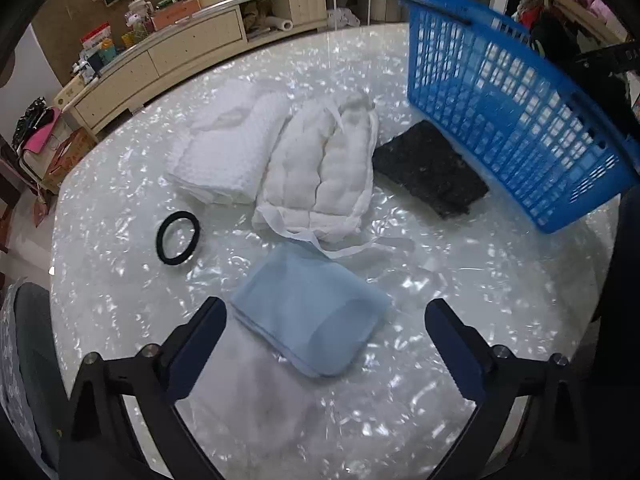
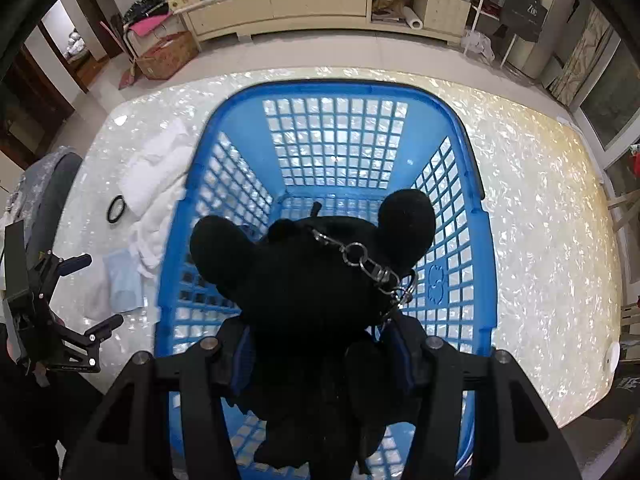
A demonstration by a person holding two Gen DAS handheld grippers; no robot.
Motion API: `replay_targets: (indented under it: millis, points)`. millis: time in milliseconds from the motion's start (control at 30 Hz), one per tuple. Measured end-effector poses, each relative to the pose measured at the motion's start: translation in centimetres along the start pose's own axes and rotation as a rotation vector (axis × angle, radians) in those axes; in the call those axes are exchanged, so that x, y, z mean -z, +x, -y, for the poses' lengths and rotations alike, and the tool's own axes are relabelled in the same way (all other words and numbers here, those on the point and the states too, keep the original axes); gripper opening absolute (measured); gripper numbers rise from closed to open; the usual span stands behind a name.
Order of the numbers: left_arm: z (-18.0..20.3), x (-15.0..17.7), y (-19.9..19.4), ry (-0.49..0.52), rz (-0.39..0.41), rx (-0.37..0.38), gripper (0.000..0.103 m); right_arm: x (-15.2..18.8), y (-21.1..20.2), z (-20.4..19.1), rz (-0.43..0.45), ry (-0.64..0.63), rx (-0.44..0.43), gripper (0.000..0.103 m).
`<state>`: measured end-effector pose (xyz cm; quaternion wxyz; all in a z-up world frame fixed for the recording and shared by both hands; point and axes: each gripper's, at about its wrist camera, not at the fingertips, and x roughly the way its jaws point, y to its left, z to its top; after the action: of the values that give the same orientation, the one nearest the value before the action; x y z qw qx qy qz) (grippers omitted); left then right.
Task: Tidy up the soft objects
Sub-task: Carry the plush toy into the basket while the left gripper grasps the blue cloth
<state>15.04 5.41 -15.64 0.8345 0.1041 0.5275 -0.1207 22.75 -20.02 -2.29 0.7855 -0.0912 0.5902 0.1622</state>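
The black plush toy point(image 2: 316, 280), round-eared and carrying a metal clasp chain point(image 2: 366, 262), was pinched between the pressed-in jaws of the right gripper point(image 2: 320, 354) and hung directly above the open mouth of the blue basket point(image 2: 476, 216). The basket's mesh floor showed bare beyond the toy's ears, and its rim ringed the toy on both sides and ahead, leaving free room below it. From the left wrist camera the blue basket point(image 1: 500, 120) stood to the right on the white pearly table point(image 1: 460, 280), with a dark knitted cloth point(image 1: 430, 168) lying against its near wall. Beside that cloth lay a rolled white padded bundle point(image 1: 332, 168) with loose ties trailing toward the camera, and touching its left side a folded white waffle towel point(image 1: 228, 148). A black hair band point(image 1: 177, 238) lay flat and apart from the towel, nearer the table's left edge. A folded light blue cloth point(image 1: 312, 316) sat closest, its near corner between the fingertips of the left gripper point(image 1: 326, 330), whose jaws were spread wide and gripping nothing, poised low over the table. Open tabletop stretched right of the light blue cloth toward the basket. In the right wrist view the left gripper point(image 2: 100, 292) appeared at the table's left edge, just beside the light blue cloth point(image 2: 122, 280), angled toward it.
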Motion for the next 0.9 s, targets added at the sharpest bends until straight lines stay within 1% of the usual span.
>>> replay_targets:
  millis: [100, 200, 333, 467, 533, 567, 633, 733, 800, 833, 900]
  points:
    - [0.3, -0.2, 1.3, 0.016, -0.023, 0.007, 0.093, -0.5, 0.8, 0.2, -0.018, 0.005, 0.003, 0.053]
    - [0.6, -0.2, 2.4, 0.027, -0.043, 0.014, 0.093, -1.2, 1.5, 0.6, -0.028, 0.006, -0.005, 0.053]
    - [0.7, -0.2, 4.0, 0.027, -0.08, -0.009, 0.09, -1.7, 2.6, 1.1, -0.058, 0.001, 0.001, 0.053]
    - [0.0, -0.5, 4.4, -0.024, -0.077, 0.026, 0.082, -2.0, 3.5, 1.3, -0.073, 0.008, -0.004, 0.054]
    - [-0.2, -0.4, 4.5, -0.019, -0.072, 0.025, 0.081, -1.9, 3.7, 1.2, -0.08, 0.006, -0.004, 0.054]
    - [-0.4, -0.4, 4.5, -0.021, -0.07, 0.027, 0.08, -1.7, 3.7, 1.8, -0.083, 0.007, -0.007, 0.055]
    - [-0.3, -0.4, 4.4, -0.014, -0.064, 0.032, 0.074, -1.5, 3.9, 1.9, -0.093, 0.01, -0.013, 0.055]
    - [-0.2, -0.3, 4.0, -0.021, -0.068, 0.032, 0.063, -1.2, 4.1, 1.5, -0.099, 0.013, -0.019, 0.056]
    - [-0.5, -0.7, 4.0, -0.036, -0.08, 0.024, 0.042, -1.0, 4.2, 1.4, -0.102, 0.012, -0.019, 0.056]
    - [-0.4, -0.9, 3.9, -0.034, -0.081, 0.022, 0.04, -1.0, 4.2, 1.3, -0.101, 0.012, -0.019, 0.056]
    - [-0.4, -0.9, 4.0, -0.029, -0.072, 0.023, 0.034, -1.0, 4.1, 1.1, -0.102, 0.014, -0.025, 0.06]
